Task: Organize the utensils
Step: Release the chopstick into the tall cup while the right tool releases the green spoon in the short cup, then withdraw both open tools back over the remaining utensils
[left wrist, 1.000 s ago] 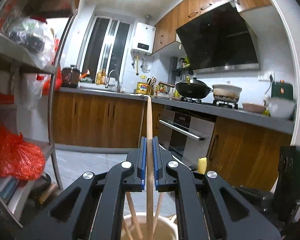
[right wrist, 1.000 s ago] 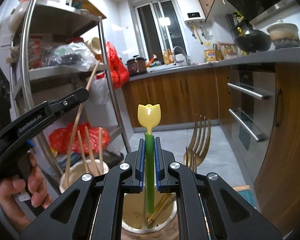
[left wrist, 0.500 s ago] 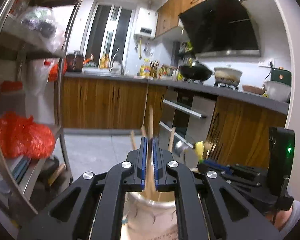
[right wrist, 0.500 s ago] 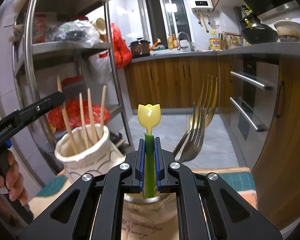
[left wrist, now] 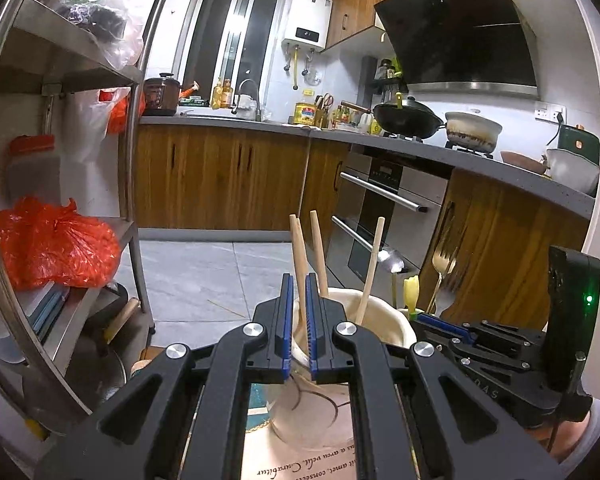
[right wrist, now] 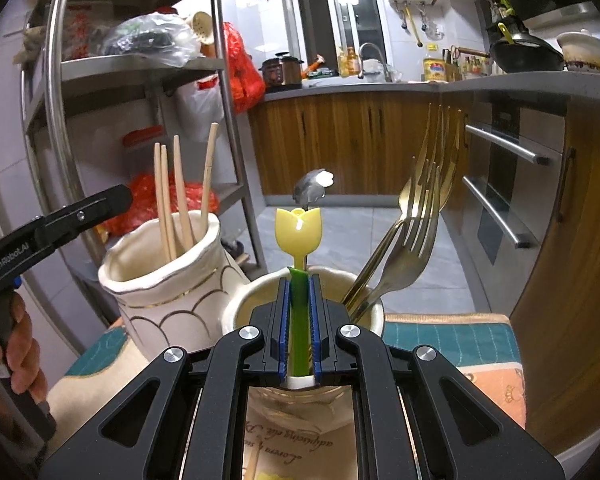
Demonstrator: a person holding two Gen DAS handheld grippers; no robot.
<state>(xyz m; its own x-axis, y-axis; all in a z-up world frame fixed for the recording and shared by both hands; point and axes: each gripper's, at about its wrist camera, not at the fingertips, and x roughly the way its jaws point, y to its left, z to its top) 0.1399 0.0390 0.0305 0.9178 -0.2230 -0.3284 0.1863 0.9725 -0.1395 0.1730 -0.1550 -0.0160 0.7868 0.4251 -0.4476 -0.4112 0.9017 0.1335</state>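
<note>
My left gripper [left wrist: 299,280] stands just in front of a cream vase [left wrist: 340,364] that holds several wooden chopsticks [left wrist: 318,248]. Its jaws are slightly apart with one chopstick standing loose between them. My right gripper [right wrist: 299,280] is shut on the green stem of a yellow tulip-shaped utensil [right wrist: 298,230], held upright over a cream cup [right wrist: 240,312]. That cup holds gold forks [right wrist: 416,224] and a small spoon [right wrist: 312,186]. The vase with chopsticks [right wrist: 180,184] stands left of the cup [right wrist: 160,296], and the left gripper [right wrist: 112,204] shows beside it.
Both holders stand on a patterned cloth [right wrist: 452,340] on a small table. A metal shelf rack [left wrist: 136,160] with an orange bag [left wrist: 52,240] is on the left. Wooden cabinets and an oven [left wrist: 384,216] lie ahead.
My left gripper has lowered its chopstick into the vase and opened slightly, letting it go. My right gripper has lowered the tulip utensil toward the cup.
</note>
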